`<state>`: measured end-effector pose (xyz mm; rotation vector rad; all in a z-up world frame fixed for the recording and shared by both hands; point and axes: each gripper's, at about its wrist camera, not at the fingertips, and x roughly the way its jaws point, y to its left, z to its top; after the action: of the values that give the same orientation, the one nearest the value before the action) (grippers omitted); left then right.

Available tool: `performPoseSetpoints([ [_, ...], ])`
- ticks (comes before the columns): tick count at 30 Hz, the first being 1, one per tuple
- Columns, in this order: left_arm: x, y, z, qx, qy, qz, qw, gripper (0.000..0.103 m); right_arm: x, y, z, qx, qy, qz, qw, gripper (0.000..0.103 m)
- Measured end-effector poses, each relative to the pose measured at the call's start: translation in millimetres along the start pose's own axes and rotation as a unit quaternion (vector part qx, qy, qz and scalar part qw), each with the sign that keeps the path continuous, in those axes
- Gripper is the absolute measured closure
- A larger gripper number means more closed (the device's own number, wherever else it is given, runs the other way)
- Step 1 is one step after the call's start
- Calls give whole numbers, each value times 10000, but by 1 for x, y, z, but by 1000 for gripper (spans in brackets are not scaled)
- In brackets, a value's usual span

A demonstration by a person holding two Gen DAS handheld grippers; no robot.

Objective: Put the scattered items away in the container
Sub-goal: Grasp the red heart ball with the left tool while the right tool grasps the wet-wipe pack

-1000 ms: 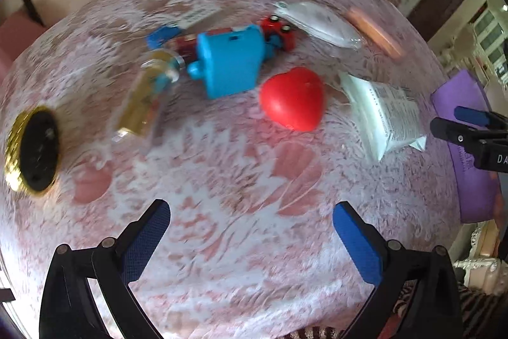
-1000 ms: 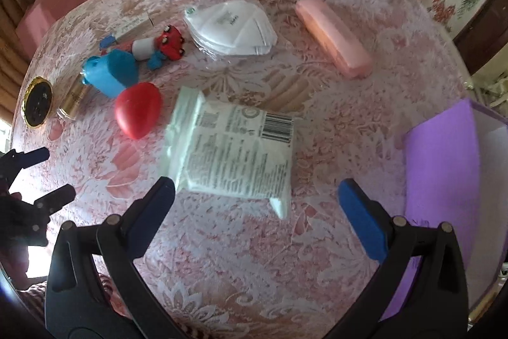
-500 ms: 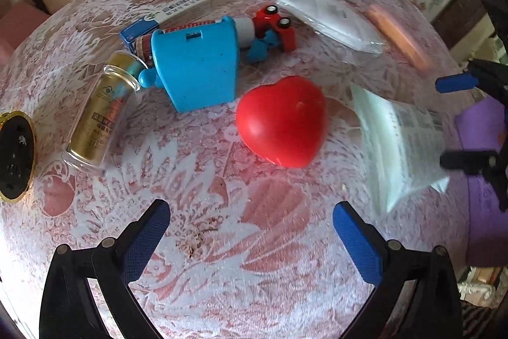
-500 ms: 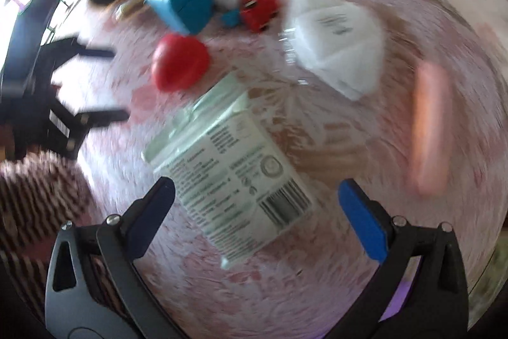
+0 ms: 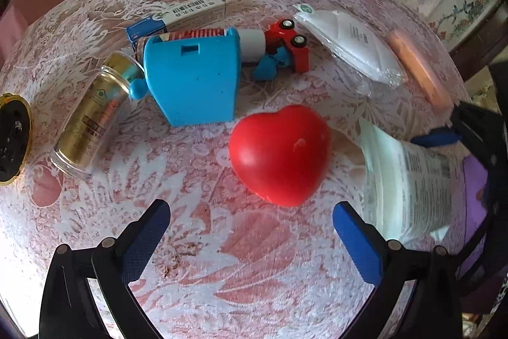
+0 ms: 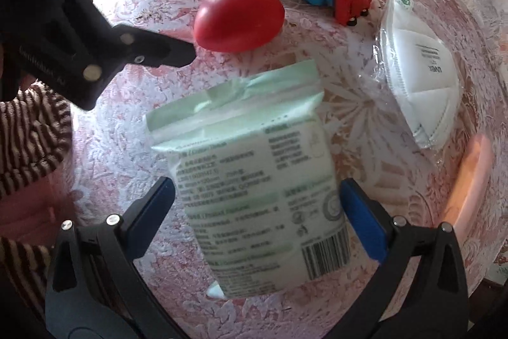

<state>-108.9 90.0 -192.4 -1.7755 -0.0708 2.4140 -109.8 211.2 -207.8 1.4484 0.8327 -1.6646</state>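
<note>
Left gripper wide open, holding nothing, low over worktop. Red heart just ahead of its fingertips, blue box beyond, gold bottle ahead-left. Right gripper wide open, straddling wipes pack, pads not clearly touching. White mask ahead-right. Purple container far right of left gripper.

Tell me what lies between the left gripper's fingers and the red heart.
Nothing: in the left wrist view only bare pink floral tablecloth separates the open left gripper from the red heart-shaped squeeze toy, with a few crumbs nearer the left finger.
</note>
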Motion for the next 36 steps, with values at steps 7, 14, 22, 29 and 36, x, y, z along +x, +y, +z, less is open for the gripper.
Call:
performPoseSetpoints([
  [7,13,1,10,-289,-36,69,9996,0,20,4,-3,290,295,-162,9990,0],
  [14,31,-4,21,-460,59,66,9989,12,25,-6,2,503,249,-106,9984,0],
  [22,30,-6,22,-437,30,45,9990,14,27,-6,7,715,59,-217,9972,6],
  [29,29,-8,19,-350,40,-22,9994,8,42,-4,18,753,198,-210,9967,0],
  [36,32,-13,19,-353,276,40,9990,0,58,-4,34,775,455,-191,9958,0],
])
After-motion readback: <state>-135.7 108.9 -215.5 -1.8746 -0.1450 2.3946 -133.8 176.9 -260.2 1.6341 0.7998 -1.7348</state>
